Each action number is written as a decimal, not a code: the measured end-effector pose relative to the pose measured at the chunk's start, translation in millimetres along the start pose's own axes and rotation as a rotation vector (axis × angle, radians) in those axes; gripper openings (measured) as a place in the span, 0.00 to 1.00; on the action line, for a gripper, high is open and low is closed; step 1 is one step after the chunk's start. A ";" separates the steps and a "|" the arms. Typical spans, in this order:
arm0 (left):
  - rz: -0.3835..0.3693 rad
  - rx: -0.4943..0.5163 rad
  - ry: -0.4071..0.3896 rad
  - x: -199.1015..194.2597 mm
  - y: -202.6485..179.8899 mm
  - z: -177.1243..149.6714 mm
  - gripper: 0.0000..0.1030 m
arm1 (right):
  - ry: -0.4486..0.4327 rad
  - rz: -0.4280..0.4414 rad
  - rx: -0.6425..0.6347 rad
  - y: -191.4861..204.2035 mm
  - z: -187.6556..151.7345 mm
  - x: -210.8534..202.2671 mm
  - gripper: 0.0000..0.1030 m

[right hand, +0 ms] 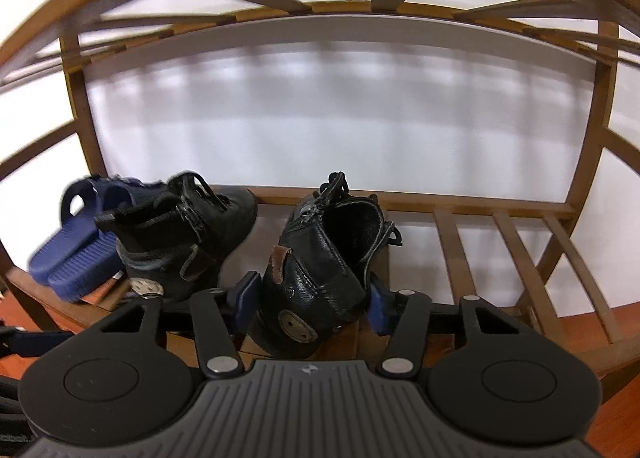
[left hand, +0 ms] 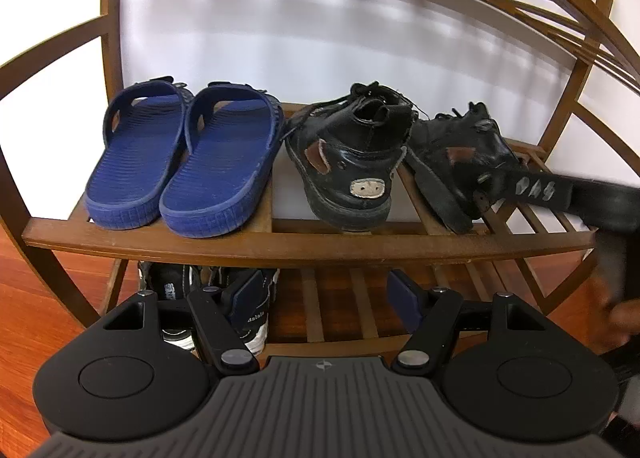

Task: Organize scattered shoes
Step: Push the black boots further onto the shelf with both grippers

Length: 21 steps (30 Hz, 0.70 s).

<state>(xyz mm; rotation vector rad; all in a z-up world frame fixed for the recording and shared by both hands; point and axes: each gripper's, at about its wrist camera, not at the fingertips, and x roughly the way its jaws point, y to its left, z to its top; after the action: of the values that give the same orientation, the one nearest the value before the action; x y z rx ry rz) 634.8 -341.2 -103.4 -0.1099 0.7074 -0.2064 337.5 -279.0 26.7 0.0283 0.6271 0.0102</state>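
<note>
On the wooden rack's middle shelf (left hand: 304, 244) stand a pair of blue slippers (left hand: 180, 162) and an upright black boot (left hand: 352, 162). To its right a second black boot (left hand: 460, 162) leans over, its sole partly off the slats. In the right wrist view that second boot (right hand: 320, 258) has its heel between the blue pads (right hand: 246, 292) of my right gripper (right hand: 312, 298), and both pads touch the leather. The first black boot (right hand: 188, 234) and the slippers (right hand: 76, 246) sit to its left. My left gripper (left hand: 330, 296) hangs open below the shelf front, holding nothing.
Black-and-white sneakers (left hand: 176, 298) sit on the lower shelf behind my left fingers. The shelf slats (right hand: 520, 258) to the right of the held boot are bare. Another slatted shelf (right hand: 280, 6) runs overhead. A white wall is behind and a reddish wood floor (left hand: 36, 314) below.
</note>
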 end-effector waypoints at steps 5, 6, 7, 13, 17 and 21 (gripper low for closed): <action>-0.003 -0.006 -0.001 -0.3 2.0 0.5 0.69 | 0.021 0.061 0.028 -5.3 8.0 -2.1 0.38; -0.004 -0.008 0.000 -0.3 2.4 0.6 0.69 | 0.018 0.064 0.026 -3.8 7.6 -2.8 0.37; -0.005 -0.009 0.001 -0.2 2.7 0.8 0.69 | 0.009 0.064 0.032 -2.6 8.2 -3.6 0.37; -0.007 -0.015 -0.008 -2.3 5.4 2.5 0.69 | -0.003 0.037 -0.057 12.0 7.7 -5.8 0.36; -0.010 -0.016 -0.007 -0.8 5.9 3.9 0.69 | -0.010 0.013 -0.207 32.1 -0.4 -10.4 0.36; -0.014 -0.018 -0.007 0.2 6.7 4.3 0.69 | -0.005 0.017 -0.299 47.5 -0.4 -14.2 0.36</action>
<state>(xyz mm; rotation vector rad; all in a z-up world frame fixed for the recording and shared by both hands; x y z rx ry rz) 638.7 -334.6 -101.5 -0.1325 0.7013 -0.2129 325.8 -231.9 36.1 -0.2551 0.6150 0.1204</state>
